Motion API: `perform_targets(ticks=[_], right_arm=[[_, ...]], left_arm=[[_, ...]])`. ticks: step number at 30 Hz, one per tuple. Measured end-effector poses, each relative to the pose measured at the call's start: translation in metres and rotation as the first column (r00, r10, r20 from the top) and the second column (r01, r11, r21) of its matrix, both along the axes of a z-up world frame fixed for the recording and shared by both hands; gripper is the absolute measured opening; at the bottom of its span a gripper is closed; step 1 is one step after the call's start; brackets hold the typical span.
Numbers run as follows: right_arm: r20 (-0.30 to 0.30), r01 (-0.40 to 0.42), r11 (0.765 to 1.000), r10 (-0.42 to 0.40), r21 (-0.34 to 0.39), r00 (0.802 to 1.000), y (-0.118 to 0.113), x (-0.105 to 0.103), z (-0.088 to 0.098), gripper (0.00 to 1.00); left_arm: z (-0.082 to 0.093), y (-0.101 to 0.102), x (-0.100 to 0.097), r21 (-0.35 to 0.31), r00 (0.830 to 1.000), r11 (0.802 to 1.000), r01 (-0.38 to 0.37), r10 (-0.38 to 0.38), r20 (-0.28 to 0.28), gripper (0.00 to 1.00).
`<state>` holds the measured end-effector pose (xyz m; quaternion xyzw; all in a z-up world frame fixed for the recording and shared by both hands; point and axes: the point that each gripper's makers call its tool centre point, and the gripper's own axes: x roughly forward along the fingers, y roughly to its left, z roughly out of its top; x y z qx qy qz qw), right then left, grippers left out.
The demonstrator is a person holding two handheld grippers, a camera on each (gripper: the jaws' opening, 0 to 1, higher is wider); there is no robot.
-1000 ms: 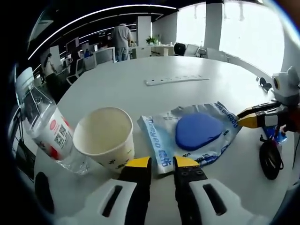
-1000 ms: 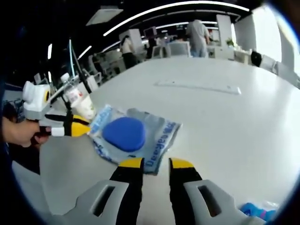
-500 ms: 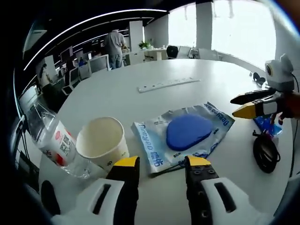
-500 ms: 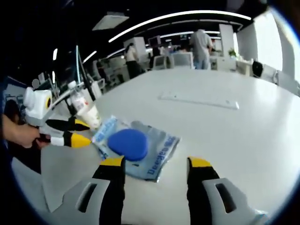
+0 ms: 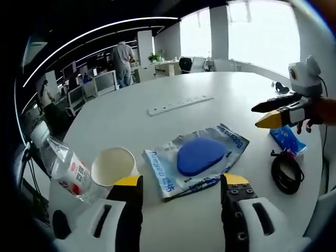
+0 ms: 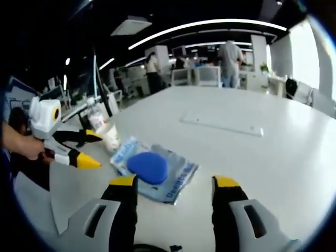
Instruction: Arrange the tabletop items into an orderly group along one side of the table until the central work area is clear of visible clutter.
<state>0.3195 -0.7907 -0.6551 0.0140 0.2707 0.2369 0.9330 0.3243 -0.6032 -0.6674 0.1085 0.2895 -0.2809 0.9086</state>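
Note:
A silvery pouch (image 5: pixel 197 157) printed in blue, with a blue oval pad showing in it, lies flat on the white round table (image 5: pixel 173 84). Left of it stand a paper cup (image 5: pixel 114 167) and a clear plastic bottle (image 5: pixel 65 168) lying on its side. My left gripper (image 5: pixel 182 181) is open, raised above the pouch's near edge, holding nothing. My right gripper (image 5: pixel 270 113) hangs open to the right of the pouch. In the right gripper view, the pouch (image 6: pixel 155 170) lies ahead of my open right gripper (image 6: pixel 175 182), and the left gripper (image 6: pixel 86 149) stands open beside the cup (image 6: pixel 110 137).
A white power strip (image 5: pixel 180 105) lies farther out on the table. A coiled black cable (image 5: pixel 286 170) and a small blue packet (image 5: pixel 286 139) sit at the right near the table edge. Desks, monitors and people stand in the office behind.
Both grippers went from nearly shut at the pouch's edges to wide open and have drawn back and up from it. The pouch, cup and bottle stay in place.

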Motion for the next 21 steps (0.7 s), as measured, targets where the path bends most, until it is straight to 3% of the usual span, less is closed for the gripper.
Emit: perform_targets(ticks=[11,21], right_arm=[[0.032,-0.006,1.000,0.006,-0.009,0.999,-0.007,-0.010,0.020,0.60],[0.046,-0.008,1.000,0.008,-0.012,0.999,-0.012,-0.019,0.034,0.65]], left_arm=[[0.024,-0.005,-0.007,-0.014,0.999,1.000,0.019,-0.019,0.034,0.60],[0.035,-0.003,-0.016,-0.005,0.998,1.000,0.023,-0.023,0.050,0.66]])
